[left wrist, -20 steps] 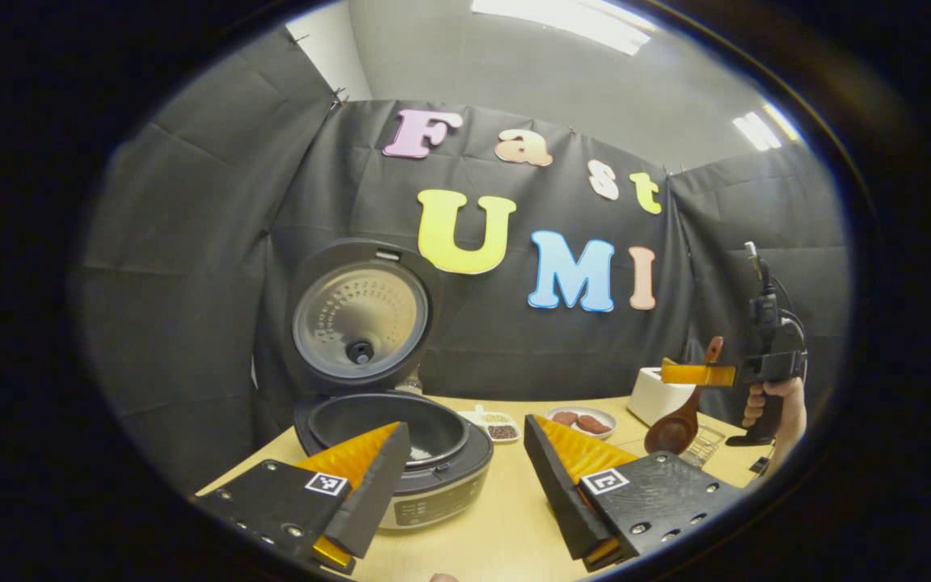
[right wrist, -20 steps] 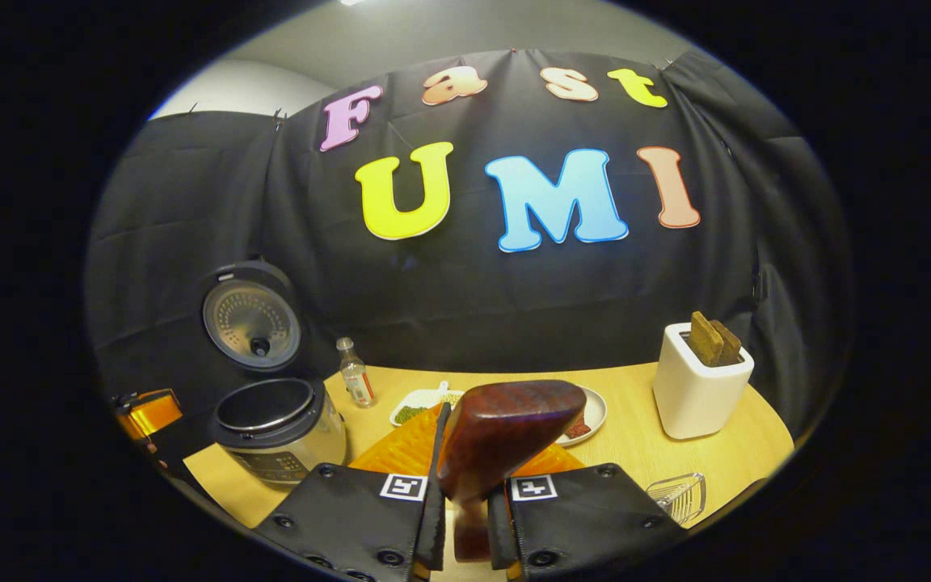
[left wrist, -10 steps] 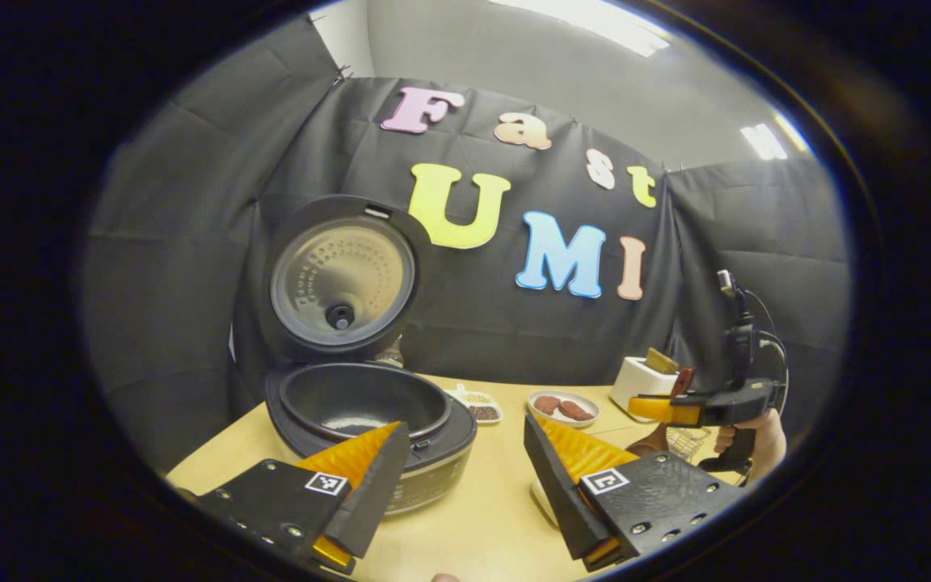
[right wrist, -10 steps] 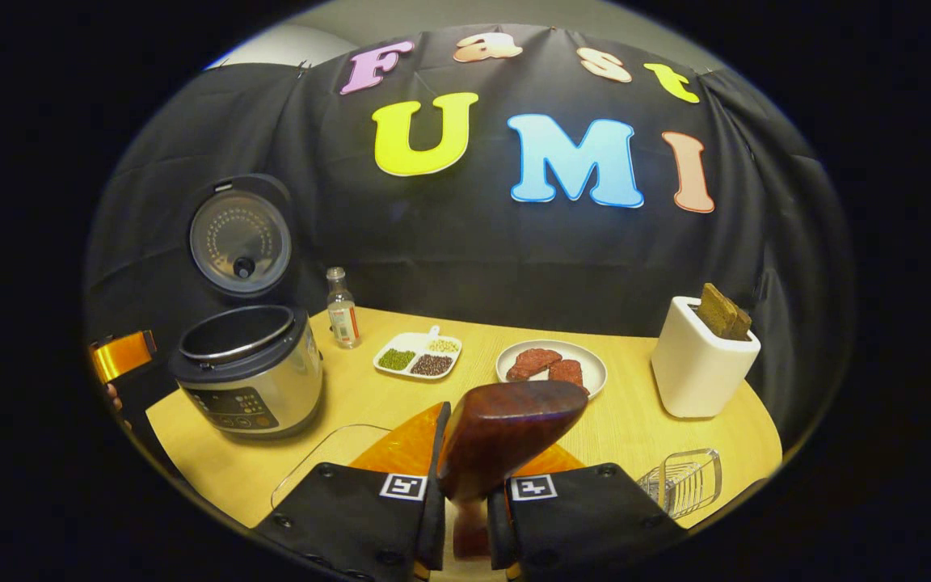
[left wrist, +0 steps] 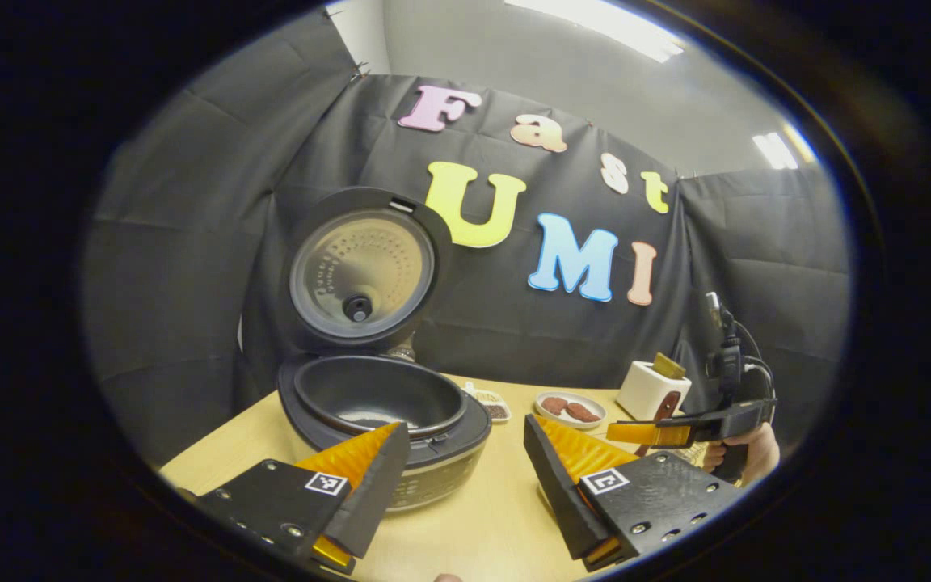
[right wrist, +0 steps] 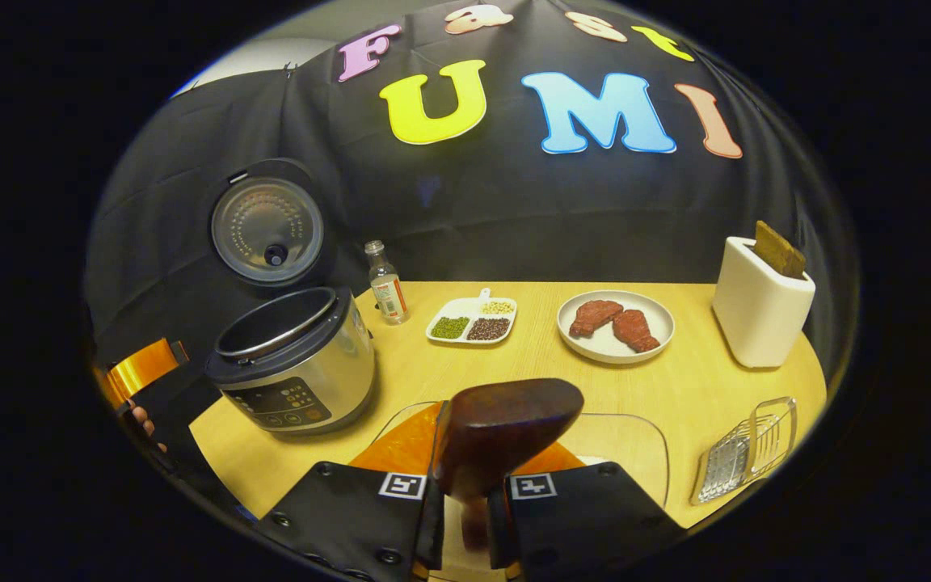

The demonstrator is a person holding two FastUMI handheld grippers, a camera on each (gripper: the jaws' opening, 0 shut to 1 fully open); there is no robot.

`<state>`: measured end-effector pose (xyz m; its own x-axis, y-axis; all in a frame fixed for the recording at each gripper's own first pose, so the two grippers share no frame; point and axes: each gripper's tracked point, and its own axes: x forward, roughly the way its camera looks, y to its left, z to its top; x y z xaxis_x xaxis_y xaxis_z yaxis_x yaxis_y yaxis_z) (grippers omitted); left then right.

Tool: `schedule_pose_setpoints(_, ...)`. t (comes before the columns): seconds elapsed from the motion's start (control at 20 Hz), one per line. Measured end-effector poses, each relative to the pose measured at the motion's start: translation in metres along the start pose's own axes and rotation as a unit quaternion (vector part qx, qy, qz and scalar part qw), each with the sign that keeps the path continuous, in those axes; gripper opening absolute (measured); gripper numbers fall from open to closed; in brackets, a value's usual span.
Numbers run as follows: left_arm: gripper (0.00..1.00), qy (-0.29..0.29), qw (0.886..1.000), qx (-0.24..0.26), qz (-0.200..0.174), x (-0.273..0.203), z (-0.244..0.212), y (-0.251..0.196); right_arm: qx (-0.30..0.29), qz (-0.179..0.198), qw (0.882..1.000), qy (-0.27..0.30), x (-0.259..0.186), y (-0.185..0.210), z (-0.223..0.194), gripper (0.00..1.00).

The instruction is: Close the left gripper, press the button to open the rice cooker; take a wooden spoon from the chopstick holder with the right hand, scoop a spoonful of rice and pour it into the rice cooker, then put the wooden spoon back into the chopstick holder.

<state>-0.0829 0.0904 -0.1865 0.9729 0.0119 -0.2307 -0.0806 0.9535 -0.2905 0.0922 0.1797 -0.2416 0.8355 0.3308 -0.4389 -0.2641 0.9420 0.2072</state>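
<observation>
The right gripper (right wrist: 465, 493) is clamping the wooden spoon (right wrist: 506, 428) by its handle, both fingers pressing on it, with the spoon's end standing up between them in the right gripper view. Just beyond it a clear glass dish (right wrist: 627, 453) is lying on the table (right wrist: 514, 364). Farther off, the rice cooker (right wrist: 296, 364) is standing at the left with its lid (right wrist: 267, 222) raised upright, and the white chopstick holder (right wrist: 760, 311) is sitting at the right edge. A bottle (right wrist: 385, 283), a divided dish of beans (right wrist: 472, 319) and a plate (right wrist: 616, 327) are lying between them.

The left gripper (left wrist: 465, 469) is hanging with its jaws spread wide, holding nothing, the cooker's open pot just beyond its left finger. At the right of the left gripper view, a hand (left wrist: 744, 454) is holding the right gripper near the chopstick holder.
</observation>
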Motion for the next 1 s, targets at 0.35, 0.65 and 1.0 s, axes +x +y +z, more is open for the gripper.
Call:
schedule_pose_setpoints(0.35, 0.89, 0.002, 1.000, -0.002, 0.014, -0.005, -0.002, 0.016, 0.122, 0.046, 0.991, 0.008, 0.007, 0.016, -0.001, 0.23)
schedule_pose_setpoints(0.65, 0.89, -0.002, 1.000, 0.009, 0.018, -0.007, 0.003, 0.018, 0.197, 0.067, 0.978, 0.015, 0.006, 0.017, -0.002, 0.23)
schedule_pose_setpoints(1.0, 0.89, -0.010, 0.999, 0.016, 0.026, -0.011, 0.007, 0.018, 0.285, 0.081, 0.955, -0.011, -0.008, -0.017, 0.016, 0.23)
